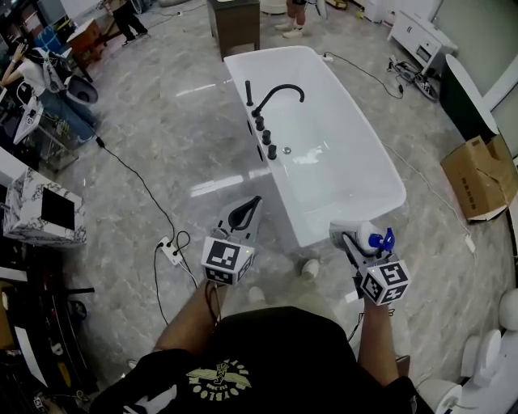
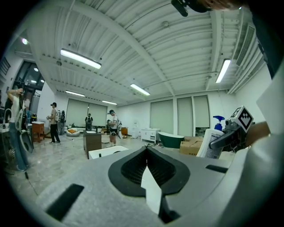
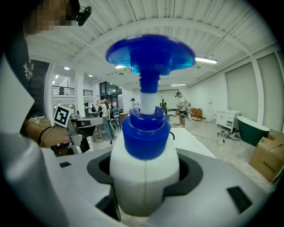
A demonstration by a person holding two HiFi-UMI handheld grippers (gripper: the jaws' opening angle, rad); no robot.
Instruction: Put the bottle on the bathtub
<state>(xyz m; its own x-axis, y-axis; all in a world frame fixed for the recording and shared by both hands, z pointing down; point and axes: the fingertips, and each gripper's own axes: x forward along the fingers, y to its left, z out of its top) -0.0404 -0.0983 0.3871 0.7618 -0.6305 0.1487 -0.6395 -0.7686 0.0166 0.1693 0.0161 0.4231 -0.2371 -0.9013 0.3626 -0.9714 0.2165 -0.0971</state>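
Note:
A white bottle (image 1: 350, 230) with a blue pump top (image 1: 380, 240) is held in my right gripper (image 1: 356, 242), which is shut on its body. In the right gripper view the bottle (image 3: 144, 177) fills the jaws and its pump head (image 3: 151, 53) points away from the camera. It hangs just off the near right corner of the white bathtub (image 1: 356, 212). My left gripper (image 1: 253, 204) is shut with nothing in it, by the tub's near left corner. The left gripper view shows the tub (image 2: 106, 152) ahead and the bottle (image 2: 214, 142) at right.
A black tap (image 1: 273, 95) and knobs stand on the tub's left rim. A power strip (image 1: 171, 251) with a black cable lies on the floor at left. A cardboard box (image 1: 481, 174) sits at right, a dark cabinet (image 1: 235, 24) beyond the tub. People stand at the far left.

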